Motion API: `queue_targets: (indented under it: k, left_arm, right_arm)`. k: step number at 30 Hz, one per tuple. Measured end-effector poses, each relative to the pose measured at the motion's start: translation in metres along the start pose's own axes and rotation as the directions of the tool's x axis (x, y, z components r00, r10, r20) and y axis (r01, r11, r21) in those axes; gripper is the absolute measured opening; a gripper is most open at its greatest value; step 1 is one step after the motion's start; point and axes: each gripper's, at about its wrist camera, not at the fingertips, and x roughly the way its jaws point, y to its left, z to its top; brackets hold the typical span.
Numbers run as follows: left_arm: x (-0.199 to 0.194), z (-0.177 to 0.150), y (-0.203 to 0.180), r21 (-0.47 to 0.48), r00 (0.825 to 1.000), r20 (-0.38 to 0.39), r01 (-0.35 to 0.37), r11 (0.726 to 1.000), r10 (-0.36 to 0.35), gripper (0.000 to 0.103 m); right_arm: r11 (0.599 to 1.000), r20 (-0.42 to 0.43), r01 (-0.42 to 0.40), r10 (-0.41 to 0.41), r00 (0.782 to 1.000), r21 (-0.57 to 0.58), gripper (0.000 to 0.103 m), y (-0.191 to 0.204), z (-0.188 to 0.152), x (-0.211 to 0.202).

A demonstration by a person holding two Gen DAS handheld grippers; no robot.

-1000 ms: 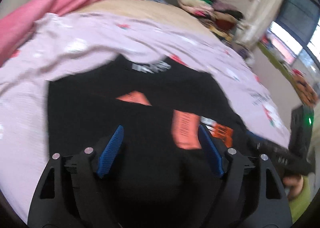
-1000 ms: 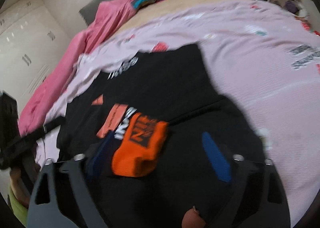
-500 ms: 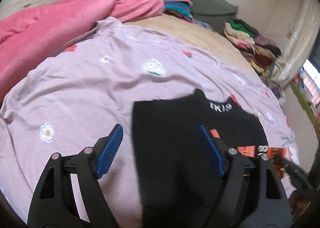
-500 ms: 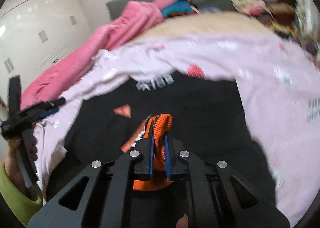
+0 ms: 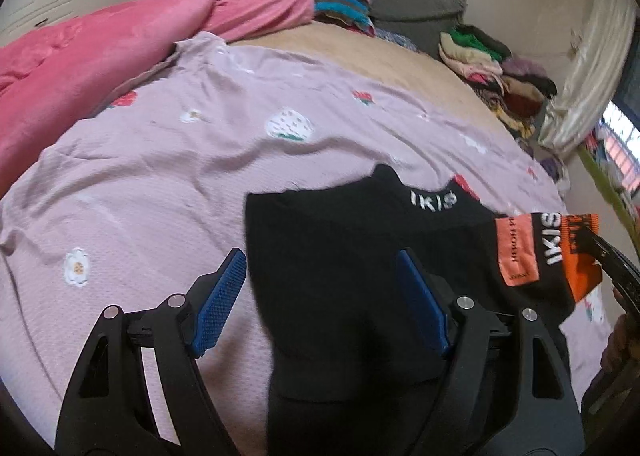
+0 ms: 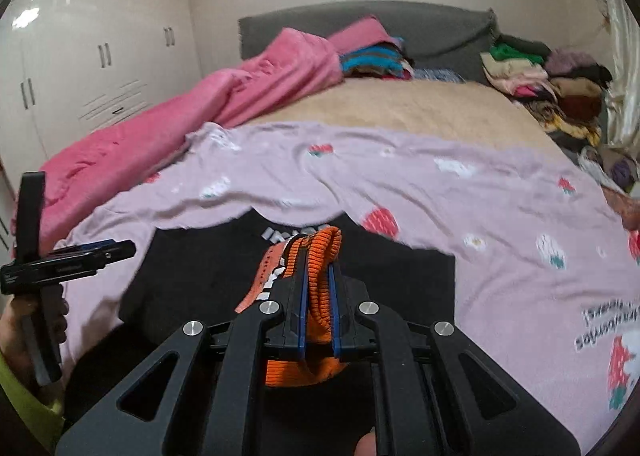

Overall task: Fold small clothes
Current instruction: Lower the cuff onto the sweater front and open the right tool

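While the black garment (image 5: 344, 256) lies spread on the lilac sheet (image 5: 168, 160) of the bed, the right gripper (image 6: 318, 296) has its blue pads pressed together on the garment's orange ribbed cuff (image 6: 320, 256), which bunches up between the jaws and hangs below them. At the garment's other edge, the left gripper (image 5: 320, 292) hovers with its jaws spread wide, pinching nothing, black cloth beneath the gap.
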Motion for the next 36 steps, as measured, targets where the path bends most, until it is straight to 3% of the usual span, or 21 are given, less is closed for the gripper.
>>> queue_targets:
  k: [8, 20, 26, 31, 34, 36]
  left_arm:
    - [0.015, -0.012, -0.021, 0.069, 0.999, -0.040, 0.004, 0.998, -0.001, 0.069]
    - [0.025, -0.019, -0.034, 0.110, 0.997, -0.073, 0.011, 0.994, -0.003, 0.069]
    - [0.026, -0.020, -0.038, 0.124, 0.997, -0.077, 0.015, 0.992, -0.005, 0.069]
    - [0.028, -0.023, -0.041, 0.138, 0.996, -0.091, 0.015, 0.990, -0.003, 0.069]
    - [0.030, -0.027, -0.044, 0.149, 0.994, -0.111, 0.026, 0.989, -0.010, 0.061]
    - [0.032, -0.031, -0.045, 0.151, 0.991, -0.133, 0.045, 0.987, -0.025, 0.045]
  right_arm:
    - [0.997, -0.040, 0.059, -0.057, 0.998, 0.054, 0.008, -0.016, -0.025, 0.010]
    - [0.992, -0.057, 0.107, -0.103, 0.993, 0.066, 0.010, -0.021, -0.033, 0.017]
    - [0.987, -0.044, 0.144, -0.141, 0.989, 0.065, 0.021, -0.022, -0.033, 0.011]
    - [0.992, -0.058, 0.116, -0.113, 0.992, 0.057, 0.027, -0.016, -0.036, 0.011]
    - [0.996, -0.087, 0.081, -0.077, 0.993, 0.038, 0.027, -0.003, -0.040, 0.018]
    - [0.998, -0.116, 0.055, -0.052, 0.992, 0.018, 0.027, 0.008, -0.044, 0.026]
